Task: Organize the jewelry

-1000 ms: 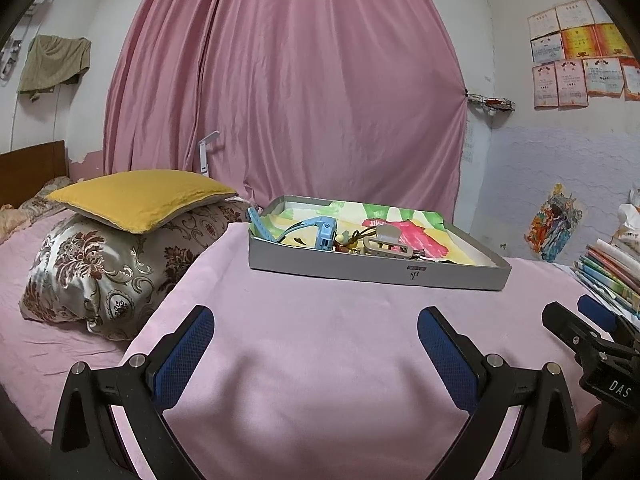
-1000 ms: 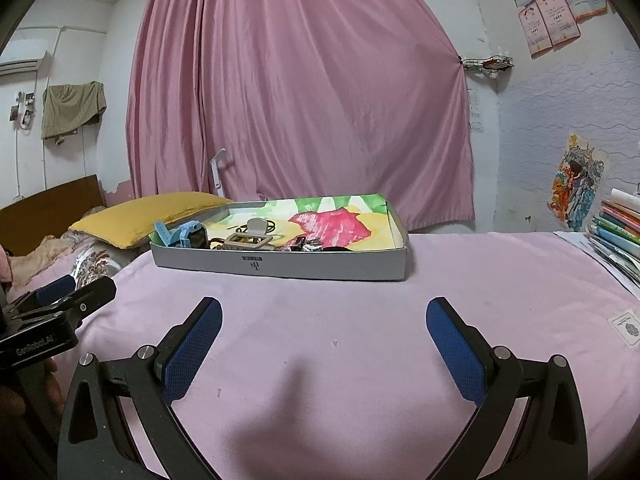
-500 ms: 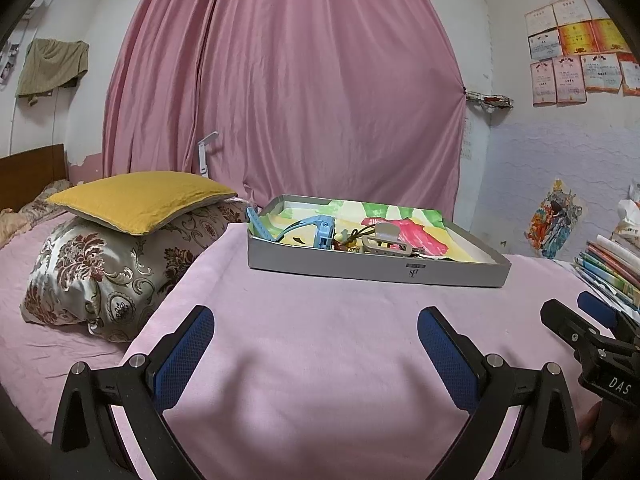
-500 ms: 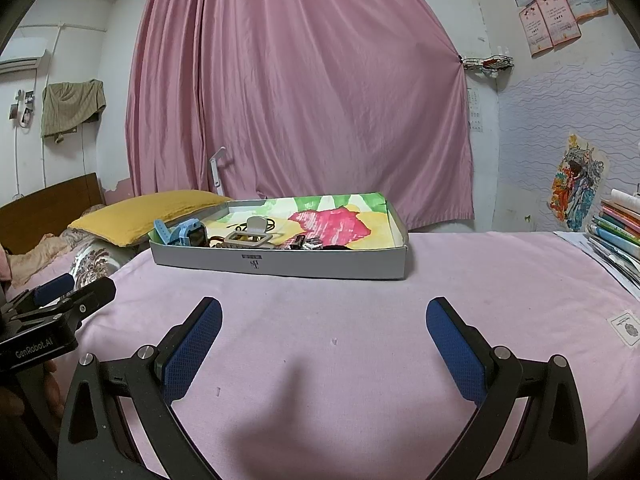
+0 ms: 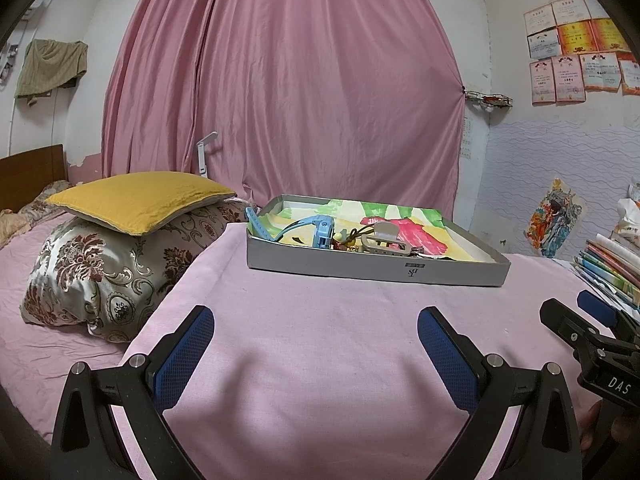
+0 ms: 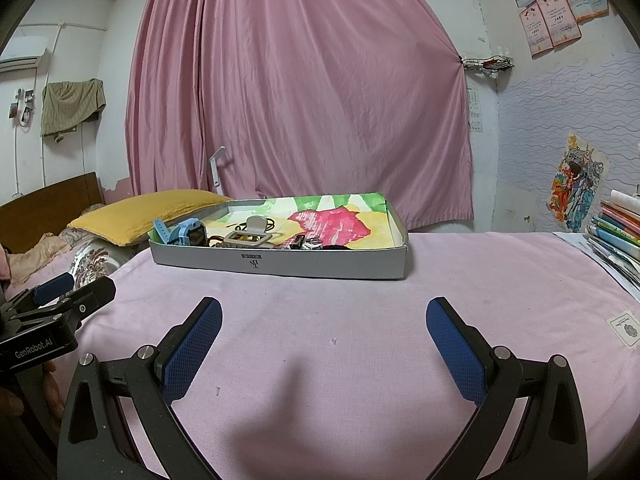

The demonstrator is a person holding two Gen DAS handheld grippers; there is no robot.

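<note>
Jewelry sits heaped in the left half of the shallow grey box (image 5: 376,270), beside a blue watch (image 5: 322,232) and beige hair clip (image 6: 250,236). Both the left gripper (image 5: 316,332) and right gripper (image 6: 322,322) hang wide and empty, well short of the box, which lies crosswise ahead; neither looks clearly nearer.

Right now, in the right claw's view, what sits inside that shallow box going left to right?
Blue watch → beige hair clip → small dark and silvery bits, too small to identify → bare painted lining.
</note>
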